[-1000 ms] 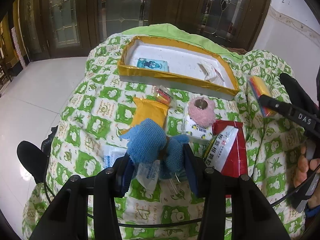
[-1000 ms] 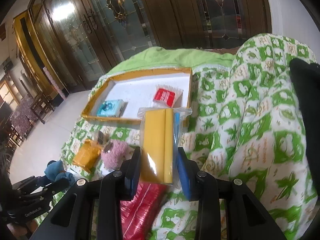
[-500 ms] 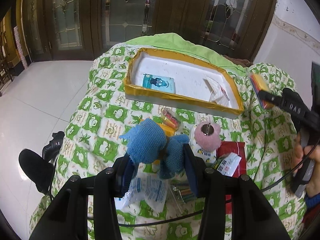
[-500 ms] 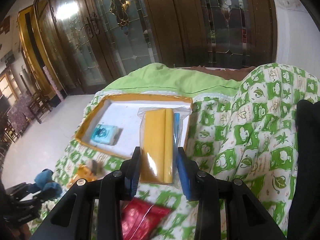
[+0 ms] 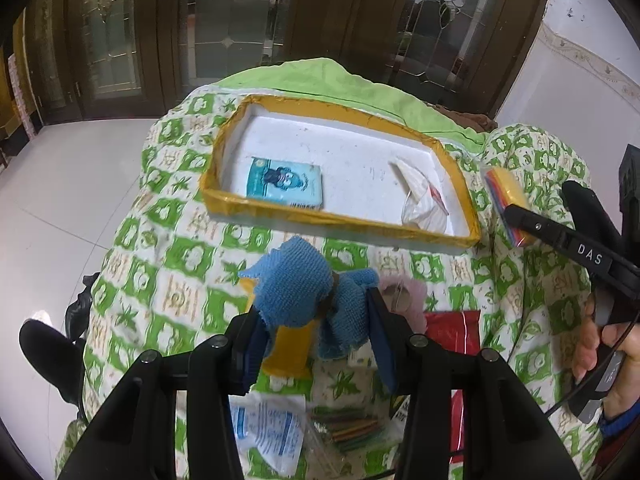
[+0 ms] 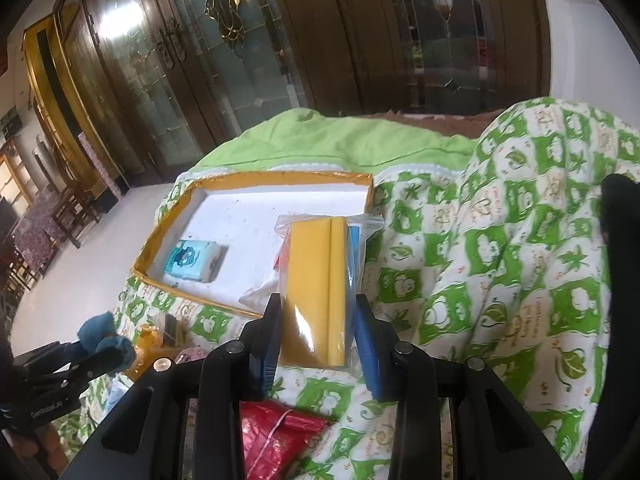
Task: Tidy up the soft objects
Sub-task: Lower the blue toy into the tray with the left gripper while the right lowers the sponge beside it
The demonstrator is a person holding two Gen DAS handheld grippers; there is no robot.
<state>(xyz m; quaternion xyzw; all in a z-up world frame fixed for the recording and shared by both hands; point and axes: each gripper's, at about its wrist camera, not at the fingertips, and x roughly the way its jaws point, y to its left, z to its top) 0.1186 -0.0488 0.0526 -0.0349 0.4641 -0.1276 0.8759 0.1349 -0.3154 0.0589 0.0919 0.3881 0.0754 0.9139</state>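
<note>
Carrying blue cloth (image 5: 296,288) and bagged yellow sponge (image 6: 318,288), each clamped, toward the yellow-rimmed tray (image 5: 340,114); next, release inside.

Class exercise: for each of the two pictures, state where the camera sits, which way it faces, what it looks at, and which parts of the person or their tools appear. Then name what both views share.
Left wrist view: sits on the left hand-held gripper, facing forward and down at its blue knitted cloth; the person's right hand shows.
Right wrist view: sits on the right hand-held gripper, facing forward and down at its bagged yellow sponge; the left hand-held gripper shows lower left.
Shared: the yellow-rimmed white foam tray, the green-checked quilt.
</note>
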